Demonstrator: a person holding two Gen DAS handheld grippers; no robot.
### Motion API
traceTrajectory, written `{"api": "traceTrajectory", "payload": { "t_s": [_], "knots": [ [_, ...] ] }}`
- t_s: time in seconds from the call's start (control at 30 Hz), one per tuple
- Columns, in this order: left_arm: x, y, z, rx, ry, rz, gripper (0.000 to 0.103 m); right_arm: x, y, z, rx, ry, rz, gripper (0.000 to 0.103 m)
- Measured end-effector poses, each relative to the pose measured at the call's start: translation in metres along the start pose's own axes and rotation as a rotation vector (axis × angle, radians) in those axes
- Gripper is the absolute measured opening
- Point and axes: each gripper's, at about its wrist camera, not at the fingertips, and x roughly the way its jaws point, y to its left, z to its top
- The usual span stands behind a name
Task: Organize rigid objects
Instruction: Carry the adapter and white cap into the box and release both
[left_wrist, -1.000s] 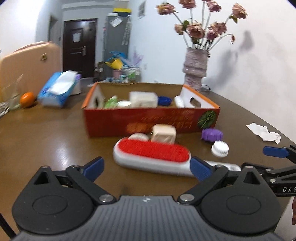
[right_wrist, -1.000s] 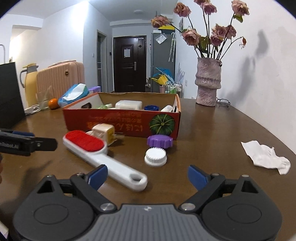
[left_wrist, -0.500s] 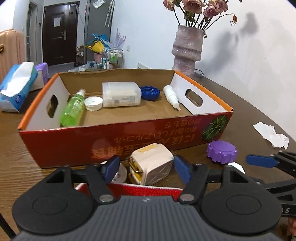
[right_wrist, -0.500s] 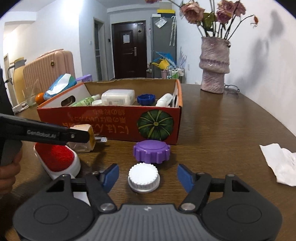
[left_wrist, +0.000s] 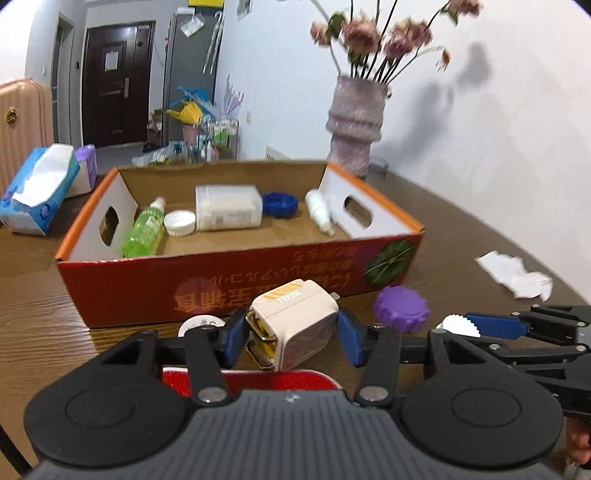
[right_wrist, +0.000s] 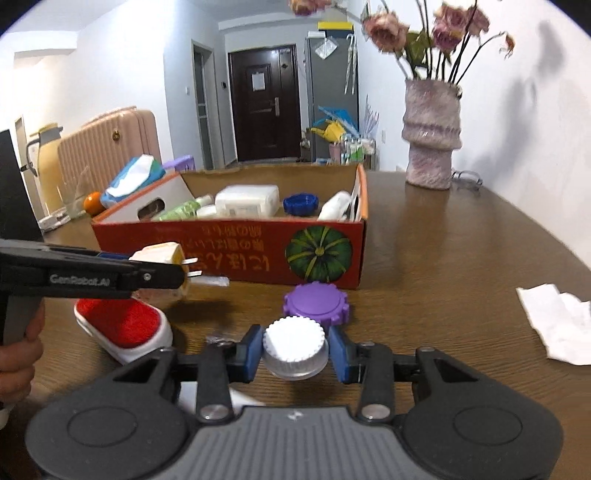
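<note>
Left gripper (left_wrist: 291, 334) jaws are closing around a cream plug (left_wrist: 293, 326) with yellow stripes. Right gripper (right_wrist: 294, 352) jaws are closing around a ribbed white cap (right_wrist: 294, 345).

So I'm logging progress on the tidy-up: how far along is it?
Partly done. The red box already holds a green bottle, caps and a white container. The left hand-held gripper is closing around the charger, the right hand-held gripper around the white cap. The purple lid and red brush remain outside.
</note>
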Motion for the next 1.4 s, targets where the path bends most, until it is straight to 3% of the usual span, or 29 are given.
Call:
{"api": "traceTrajectory", "payload": {
  "t_s": [0.37, 0.73, 1.1, 1.4],
  "knots": [
    [-0.12, -0.004, -0.025, -0.087, -0.124, 0.029, 0.052, -0.083, 0.034, -0.013, -0.033, -0.098, 0.046, 0.038],
    [-0.209, -0.003, -0.056, -0.121, -0.204, 0.086, 0.052, -0.16, 0.067, -0.03, -0.043, -0.235, 0.07, 0.038],
    [-0.24, -0.007, -0.077, -0.131, -0.239, 0.071, 0.052, -0.192, 0.081, -0.049, -0.046, -0.26, 0.047, 0.038],
    [-0.226, -0.001, -0.075, -0.118, -0.225, 0.05, 0.052, -0.183, 0.073, -0.049, -0.034, -0.237, 0.023, 0.038]
  ]
}}
